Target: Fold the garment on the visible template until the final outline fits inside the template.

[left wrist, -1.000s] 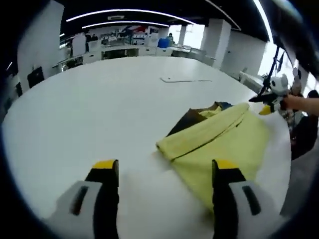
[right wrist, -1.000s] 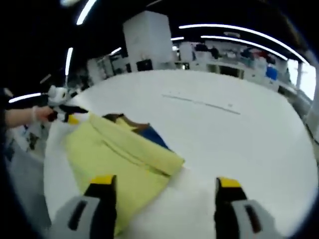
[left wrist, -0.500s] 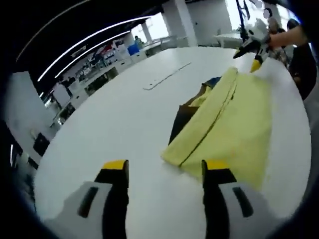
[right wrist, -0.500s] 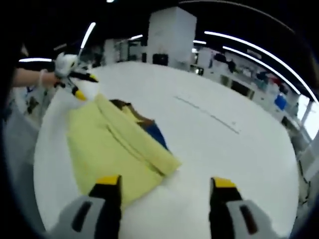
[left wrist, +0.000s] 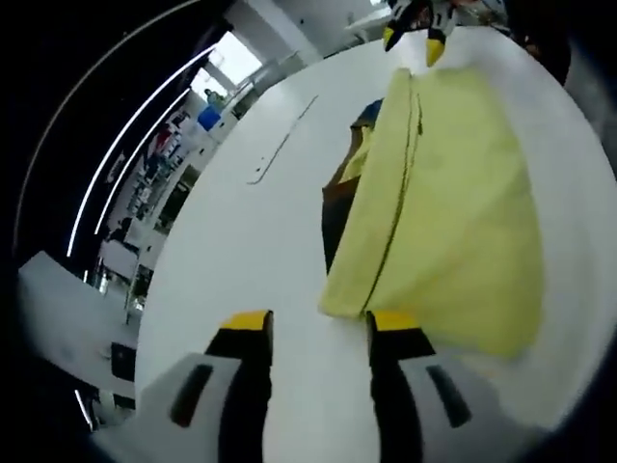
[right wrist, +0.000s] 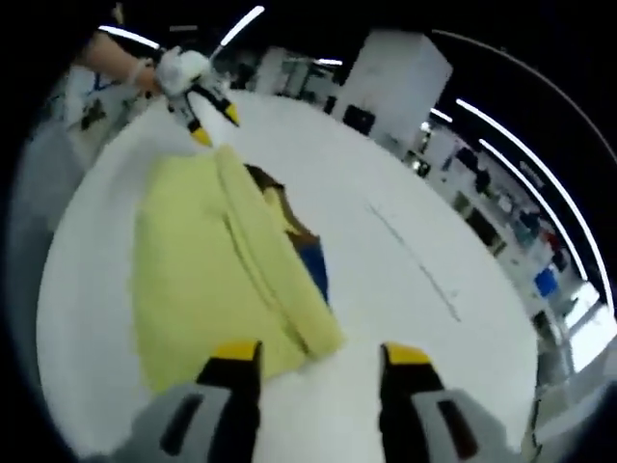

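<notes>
Two grippers, jaws spread, holding nothing: left gripper [left wrist: 313,333] at one end of the yellow garment [left wrist: 453,193], right gripper [right wrist: 313,359] at the other; the garment's folded band runs lengthwise between them, lying on white table [left wrist: 241,231]

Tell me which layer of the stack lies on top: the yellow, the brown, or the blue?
The yellow garment lies on top. The brown layer and the blue layer only peek out from under its long folded edge.
</notes>
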Tool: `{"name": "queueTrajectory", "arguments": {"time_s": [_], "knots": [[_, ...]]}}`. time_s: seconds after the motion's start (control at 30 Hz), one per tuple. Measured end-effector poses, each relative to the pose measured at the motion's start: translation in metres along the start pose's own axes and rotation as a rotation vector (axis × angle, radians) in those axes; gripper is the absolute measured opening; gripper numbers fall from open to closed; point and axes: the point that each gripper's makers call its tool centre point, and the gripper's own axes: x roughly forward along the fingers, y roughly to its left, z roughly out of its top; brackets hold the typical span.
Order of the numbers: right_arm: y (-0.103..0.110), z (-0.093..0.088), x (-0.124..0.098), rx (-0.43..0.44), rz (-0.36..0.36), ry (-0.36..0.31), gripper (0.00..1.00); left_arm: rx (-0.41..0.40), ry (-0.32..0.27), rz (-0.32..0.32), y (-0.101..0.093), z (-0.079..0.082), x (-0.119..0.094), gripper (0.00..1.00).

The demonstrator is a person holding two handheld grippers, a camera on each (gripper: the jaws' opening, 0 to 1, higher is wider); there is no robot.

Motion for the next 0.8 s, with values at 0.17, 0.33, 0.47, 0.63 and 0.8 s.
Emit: {"name": "queueTrajectory", "arguments": {"time_s": [0.17, 0.33, 0.47, 0.63, 0.8], "knots": [[0.0, -0.002, 0.011, -0.104, -0.019, 0.027, 0.36, 0.106, 0.015, -0.01, -0.007, 0.006, -0.002, 0.29], [0.005, -0.008, 0.02, -0.193, -0.02, 0.056, 0.29, 0.162, 0.029, -0.006, -0.01, 0.004, 0.001, 0.27], [0.005, -0.008, 0.022, -0.26, -0.035, 0.071, 0.25, 0.215, 0.046, -0.004, -0.012, 0.002, 0.003, 0.25], [0.008, -0.013, 0.027, -0.293, -0.017, 0.092, 0.22, 0.251, 0.061, -0.02, -0.02, 0.001, 0.006, 0.22], [0.007, -0.01, 0.026, -0.31, -0.033, 0.089, 0.2, 0.278, 0.054, -0.017, -0.019, 0.007, 0.009, 0.18]]}}
